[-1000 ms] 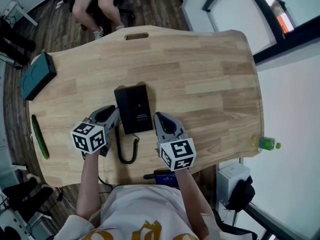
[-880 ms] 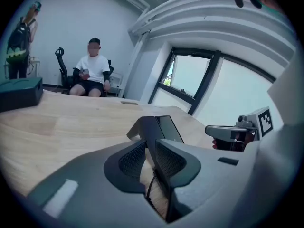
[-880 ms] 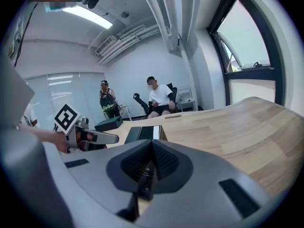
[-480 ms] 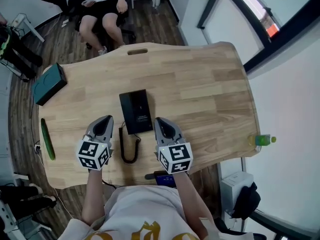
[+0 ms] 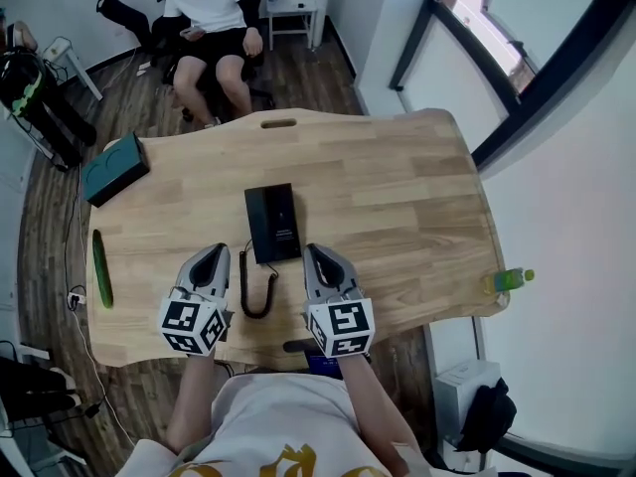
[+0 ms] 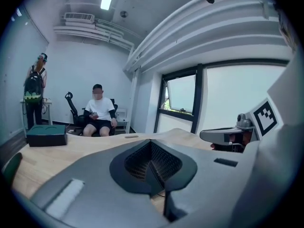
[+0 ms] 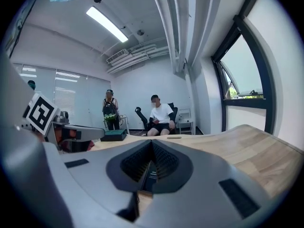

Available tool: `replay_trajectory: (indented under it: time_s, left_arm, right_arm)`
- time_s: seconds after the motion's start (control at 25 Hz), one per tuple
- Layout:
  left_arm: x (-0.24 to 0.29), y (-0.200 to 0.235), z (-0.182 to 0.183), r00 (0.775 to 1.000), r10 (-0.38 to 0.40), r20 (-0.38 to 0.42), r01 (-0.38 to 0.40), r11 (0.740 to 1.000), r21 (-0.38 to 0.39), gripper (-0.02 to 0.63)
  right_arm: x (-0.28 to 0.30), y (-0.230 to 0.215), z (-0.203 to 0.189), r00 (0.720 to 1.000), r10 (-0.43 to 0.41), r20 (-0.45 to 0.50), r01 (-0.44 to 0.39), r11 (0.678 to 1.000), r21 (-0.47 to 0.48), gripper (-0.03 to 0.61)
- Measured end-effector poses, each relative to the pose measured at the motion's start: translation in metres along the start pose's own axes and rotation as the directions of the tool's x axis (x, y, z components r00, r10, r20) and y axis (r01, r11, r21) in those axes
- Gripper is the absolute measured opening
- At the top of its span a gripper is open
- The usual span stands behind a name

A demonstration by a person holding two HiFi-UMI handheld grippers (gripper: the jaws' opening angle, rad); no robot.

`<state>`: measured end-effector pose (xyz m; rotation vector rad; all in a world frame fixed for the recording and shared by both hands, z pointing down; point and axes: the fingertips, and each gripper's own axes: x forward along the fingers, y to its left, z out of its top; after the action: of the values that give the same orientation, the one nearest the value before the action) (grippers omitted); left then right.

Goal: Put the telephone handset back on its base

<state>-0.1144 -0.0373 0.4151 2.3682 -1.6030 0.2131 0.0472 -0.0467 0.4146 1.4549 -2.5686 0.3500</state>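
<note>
I see the pale wooden tabletop [image 5: 397, 197] carrying a black telephone [image 5: 272, 223] at mid-board, its coiled cord [image 5: 253, 291], a teal box [image 5: 114, 170] and a long green object [image 5: 99, 266].

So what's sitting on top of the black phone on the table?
Nothing separate shows on the black phone: from above it reads as one flat dark slab with a pale label. Whether the handset is seated on it cannot be told. The coiled cord lies in front.
</note>
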Motion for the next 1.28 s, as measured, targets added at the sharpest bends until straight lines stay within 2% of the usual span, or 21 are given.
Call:
replay_trajectory:
  time_s: [0.16,0.36,0.88,1.12,1.28]
  left_arm:
    - [-0.022,-0.006,0.012,0.996,0.047,0.075,-0.048,0.999,0.015,0.003]
    - [-0.037,-0.01,0.023,0.989,0.058,0.137,-0.058,0.998,-0.001,0.003]
    - [-0.045,-0.024,0.013,0.993,0.0,0.12,0.002,1.0,-0.018,0.003]
    - [-0.047,-0.026,0.015,0.991,-0.029,0.129,0.025,0.999,0.026,0.003]
    - [-0.044,-0.026,0.014,0.991,-0.041,0.131,0.04,0.999,0.014,0.003]
  right_arm:
    - [-0.02,0.01,0.008,0.999,0.004,0.038,-0.003,0.999,-0.033,0.003]
    - [-0.037,0.017,0.014,0.998,0.001,0.065,0.003,0.998,-0.057,0.003]
    - [-0.055,0.017,0.018,0.996,-0.033,0.085,0.039,0.997,-0.067,0.003]
    - [-0.052,0.02,0.018,0.996,-0.043,0.084,0.049,0.997,-0.067,0.003]
    - [-0.05,0.021,0.018,0.996,-0.042,0.078,0.047,0.996,-0.072,0.003]
